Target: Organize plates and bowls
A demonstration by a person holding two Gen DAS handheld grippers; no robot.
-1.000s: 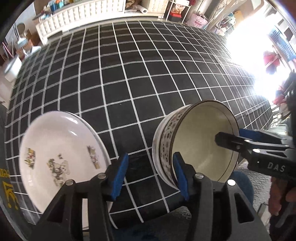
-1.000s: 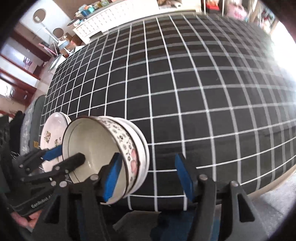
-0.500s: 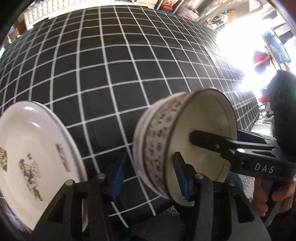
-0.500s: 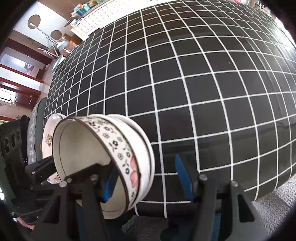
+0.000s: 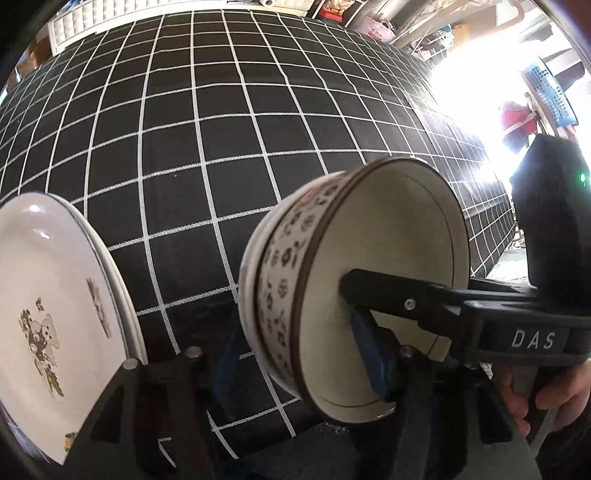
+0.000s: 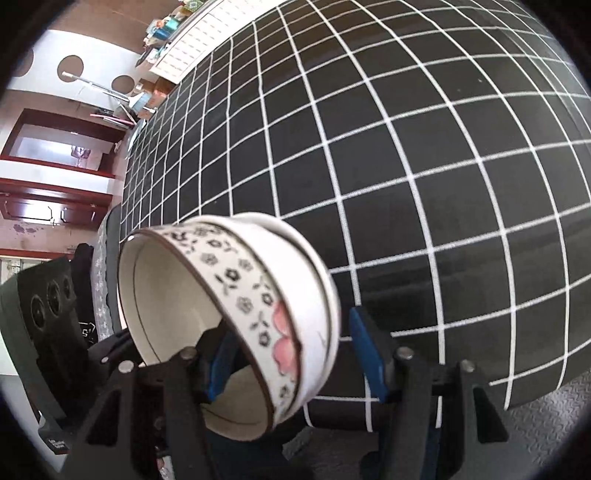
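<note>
A stack of two flower-patterned bowls (image 5: 295, 288) is held tipped on its side above the near table edge. My left gripper (image 5: 295, 354) has its jaws around the stack's wall, right finger (image 5: 373, 354) inside the bowl. My right gripper (image 6: 291, 354) also straddles the bowls (image 6: 258, 295), left finger inside, right finger (image 6: 365, 350) standing apart from the wall. A white plate (image 5: 48, 306) with a bear print rests against the left gripper's left side.
The table wears a black cloth with a white grid (image 5: 229, 122), also seen in the right wrist view (image 6: 406, 166). A white cabinet (image 5: 110, 18) stands behind it. Grey floor mat (image 6: 535, 417) lies below the near edge.
The bowls have been lifted and tipped further on their side, closer to both cameras. The left gripper's jaws have come around the bowl wall. The plate slid left in the view.
</note>
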